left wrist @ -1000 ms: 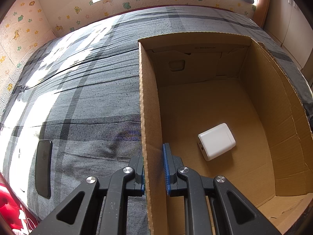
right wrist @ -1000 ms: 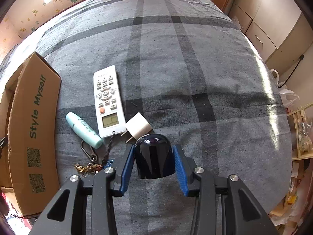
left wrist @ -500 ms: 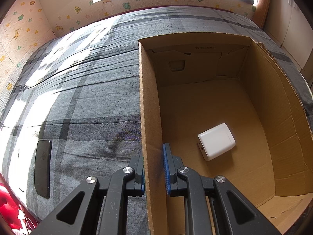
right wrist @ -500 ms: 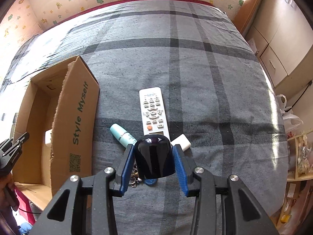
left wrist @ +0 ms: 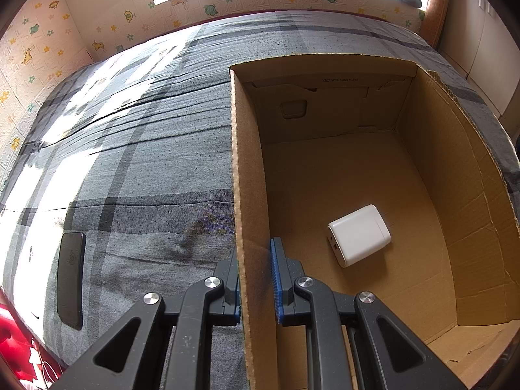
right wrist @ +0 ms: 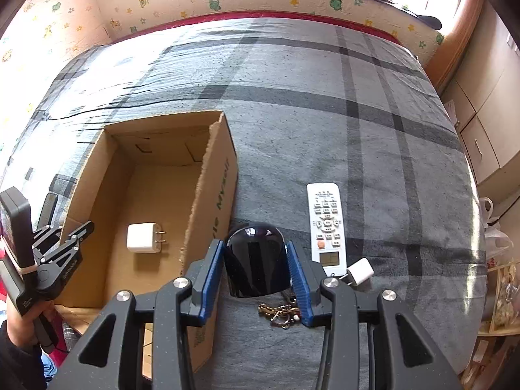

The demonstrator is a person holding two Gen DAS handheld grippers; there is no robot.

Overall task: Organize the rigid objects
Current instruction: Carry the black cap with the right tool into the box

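Observation:
An open cardboard box [left wrist: 432,169] [right wrist: 211,175] lies on a grey plaid bed. A white charger [left wrist: 357,235] [right wrist: 143,238] rests on its floor. My left gripper [left wrist: 255,279] [right wrist: 70,230] is shut on the box's left wall, one pad on each side. My right gripper [right wrist: 255,263] is shut on a glossy black dome-shaped object [right wrist: 255,260], held in the air just right of the box's right wall. Beyond it on the bed lie a white remote [right wrist: 326,224], a small white plug [right wrist: 359,273] and a brass key clip [right wrist: 279,312].
A black phone [left wrist: 70,279] lies on the bed to the left of the box. A hand [right wrist: 19,321] holds the left gripper at the near left. Cabinets [right wrist: 487,107] stand past the bed's right edge. A patterned wall [right wrist: 260,0] runs along the far side.
My right gripper has risen and moved left with the black object, from above the remote's near end to beside the box wall. The left gripper has not moved.

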